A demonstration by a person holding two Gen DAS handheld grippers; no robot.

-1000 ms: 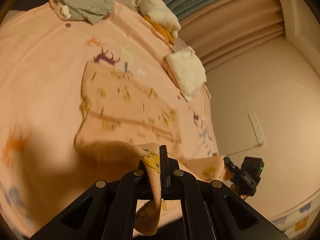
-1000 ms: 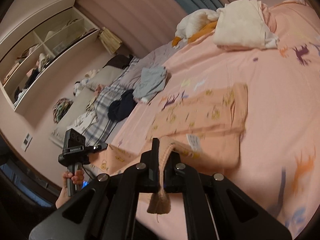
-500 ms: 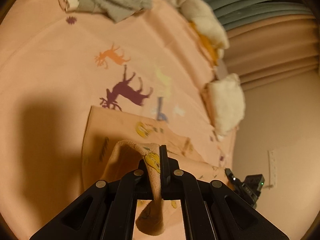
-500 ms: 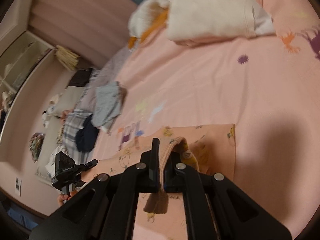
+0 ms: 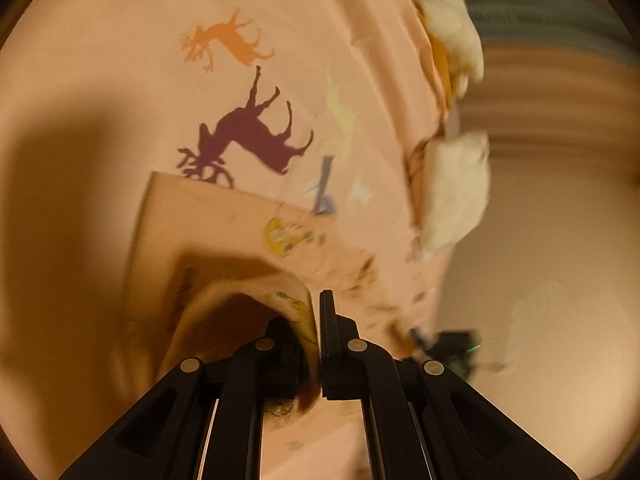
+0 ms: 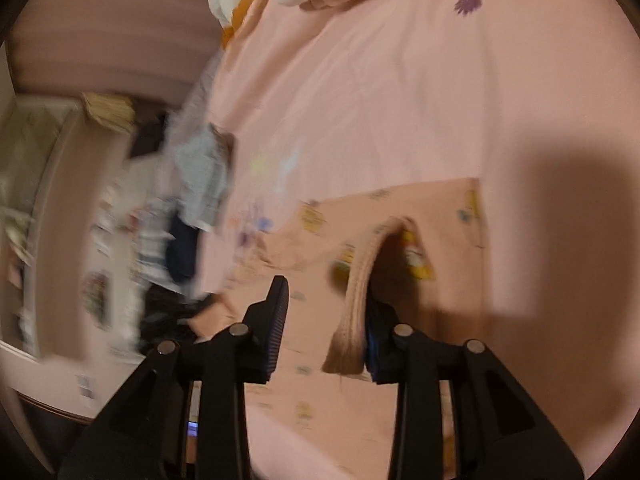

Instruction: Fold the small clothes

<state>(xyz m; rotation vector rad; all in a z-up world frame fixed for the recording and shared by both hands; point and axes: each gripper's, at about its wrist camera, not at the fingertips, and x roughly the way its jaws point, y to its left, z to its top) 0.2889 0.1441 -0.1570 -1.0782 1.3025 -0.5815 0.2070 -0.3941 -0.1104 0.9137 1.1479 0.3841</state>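
Observation:
A small peach garment [image 5: 224,232] with yellow cartoon prints lies folded on the pink bedsheet [image 5: 120,60]. My left gripper [image 5: 318,320] is shut on a raised edge of it, low over the fabric. In the right wrist view the same garment [image 6: 440,220] lies ahead. My right gripper [image 6: 324,304] is open, and the ribbed hem [image 6: 356,308] drapes against its right finger [image 6: 376,320]. The right gripper also shows in the left wrist view [image 5: 452,344], blurred.
A folded white cloth [image 5: 456,196] and a white and orange pile [image 5: 448,36] lie near the bed's far edge. In the right wrist view a grey garment [image 6: 204,176], dark clothes [image 6: 180,248] and shelving [image 6: 36,184] stand at the left, all blurred.
Both grippers have carried the held edge forward and down over the garment. My right gripper has opened, letting the hem go. The left stays shut on the fabric.

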